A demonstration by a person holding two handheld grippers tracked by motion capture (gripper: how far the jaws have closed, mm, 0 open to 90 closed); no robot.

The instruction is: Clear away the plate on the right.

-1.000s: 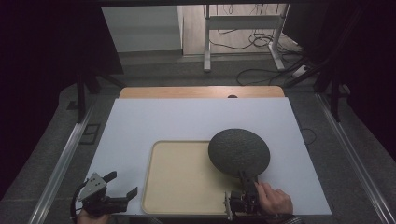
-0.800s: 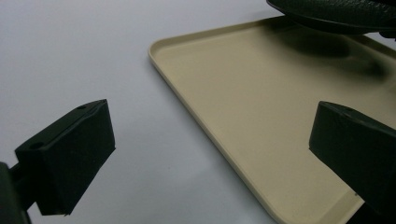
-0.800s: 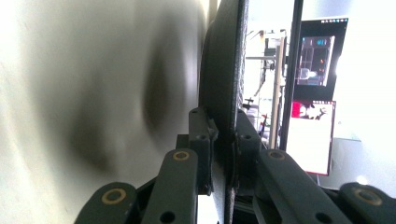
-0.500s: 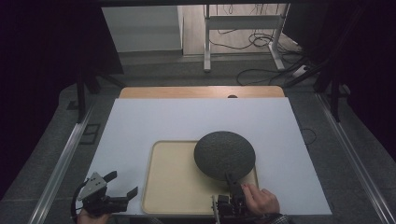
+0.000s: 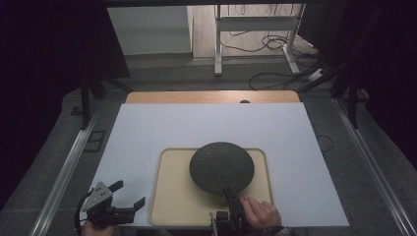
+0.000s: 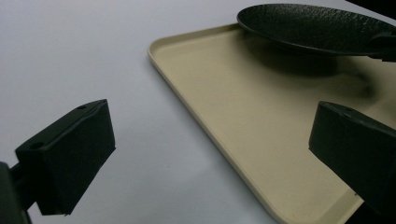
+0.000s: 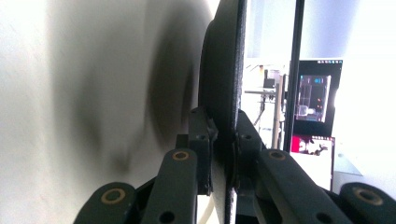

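Low in the middle of the high view, the dark plate (image 5: 222, 167) hangs over the beige tray (image 5: 169, 211), and we judge the step in hand to be carrying the plate to a resting place on that tray. The plate covers the tray's upper centre. In the left gripper view the plate (image 6: 313, 28) casts a shadow on the tray (image 6: 243, 121) beneath it, so we read it as lifted clear of the tray floor, though we cannot tell by how much.

The right hand-held gripper (image 5: 230, 195) comes up from the bottom edge of the high view with the person's hand (image 5: 260, 214) behind it, and it pinches the plate's near rim. In the right gripper view its jaws press together on the thin edge of the plate (image 7: 229, 79), one pad on each face, with the plate seen edge-on.

The next move, as we judge it, calls for lowering the plate level until its base rests on the tray, keeping it inside the raised rim, and only then spreading the jaws.

The left hand-held gripper (image 5: 129, 195) sits at the lower left of the high view, over the white desk (image 5: 147, 132), just beside the tray's left edge. Its jaws are spread wide with nothing between them, and it touches neither tray nor plate.
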